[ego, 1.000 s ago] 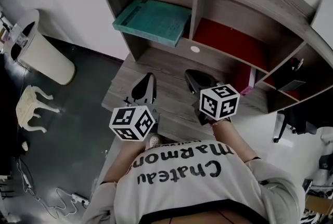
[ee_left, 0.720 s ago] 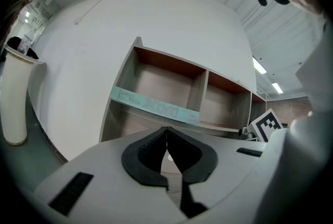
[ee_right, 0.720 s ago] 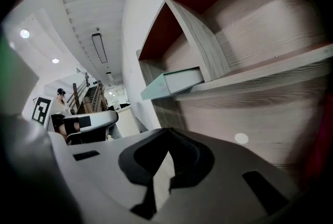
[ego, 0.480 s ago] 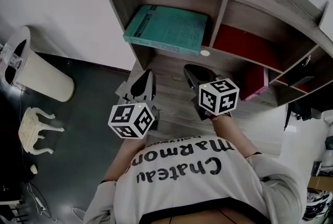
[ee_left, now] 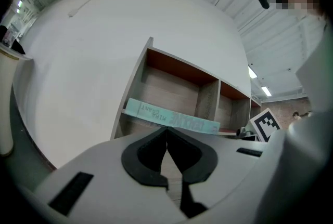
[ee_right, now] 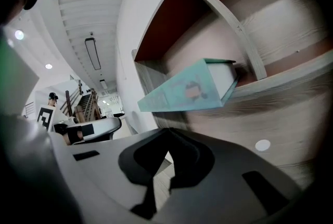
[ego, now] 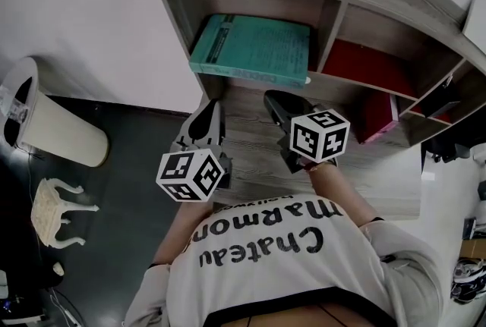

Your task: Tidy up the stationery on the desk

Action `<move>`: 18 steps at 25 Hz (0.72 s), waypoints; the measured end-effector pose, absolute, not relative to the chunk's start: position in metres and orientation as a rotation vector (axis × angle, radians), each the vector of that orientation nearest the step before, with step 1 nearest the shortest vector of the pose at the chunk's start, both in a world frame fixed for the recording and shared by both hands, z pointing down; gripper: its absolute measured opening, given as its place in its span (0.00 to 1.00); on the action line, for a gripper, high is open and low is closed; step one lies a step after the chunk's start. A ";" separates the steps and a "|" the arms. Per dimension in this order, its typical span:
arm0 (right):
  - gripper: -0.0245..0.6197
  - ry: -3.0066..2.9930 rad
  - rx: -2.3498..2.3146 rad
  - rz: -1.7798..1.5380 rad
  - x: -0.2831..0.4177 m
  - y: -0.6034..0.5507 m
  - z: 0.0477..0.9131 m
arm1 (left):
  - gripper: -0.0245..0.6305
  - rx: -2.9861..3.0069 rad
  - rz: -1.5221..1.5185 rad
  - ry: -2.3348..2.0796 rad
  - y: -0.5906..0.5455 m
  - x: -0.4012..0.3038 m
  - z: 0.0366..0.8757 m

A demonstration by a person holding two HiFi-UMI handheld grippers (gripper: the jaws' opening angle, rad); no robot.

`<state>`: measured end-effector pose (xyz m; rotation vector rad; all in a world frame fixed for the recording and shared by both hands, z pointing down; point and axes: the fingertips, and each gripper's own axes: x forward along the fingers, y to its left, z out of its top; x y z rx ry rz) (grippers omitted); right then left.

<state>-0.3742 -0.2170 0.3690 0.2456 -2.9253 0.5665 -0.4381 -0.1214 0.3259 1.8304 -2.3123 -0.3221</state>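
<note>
Both grippers are pinched shut and empty. The left gripper [ego: 211, 111] and right gripper [ego: 275, 102] point over the desk [ego: 250, 155] toward the shelf [ego: 331, 18]. Just ahead and above them lies a teal book [ego: 254, 48], flat in the left compartment, its long edge across the opening. The right gripper looks slightly nearer.

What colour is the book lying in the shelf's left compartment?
The book is teal; the head view shows it best.
</note>
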 end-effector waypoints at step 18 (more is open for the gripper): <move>0.46 -3.070 0.133 1.042 -0.400 -0.192 0.326 | 0.06 1.857 -0.390 -2.276 -0.094 -0.463 0.329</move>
